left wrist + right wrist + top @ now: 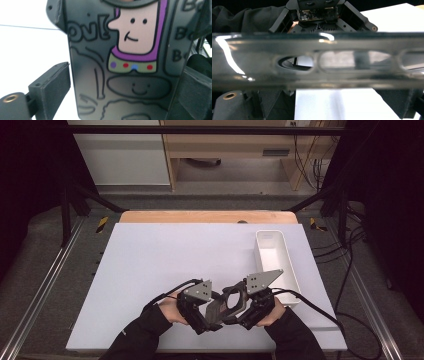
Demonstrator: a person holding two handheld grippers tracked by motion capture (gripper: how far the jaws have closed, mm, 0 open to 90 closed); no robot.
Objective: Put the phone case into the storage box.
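White table (150, 265) fills centre of high view, matte, flat. White bin (272, 251) right of centre, long, rigid plastic, smooth walls. Dark phone case (227, 301) lower centre, held off table between both tools; soft rubbery shell, camera cut-out, raised cartoon print. Left gripper (212, 317) and right gripper (241, 316) each pinching a case edge. Advice: keep both pinches even, avoid twisting flexible shell; release one side before moving toward bin.

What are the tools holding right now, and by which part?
Both tools, left and right, hold the dark grey cartoon-printed phone case, apparently by its opposite edges.
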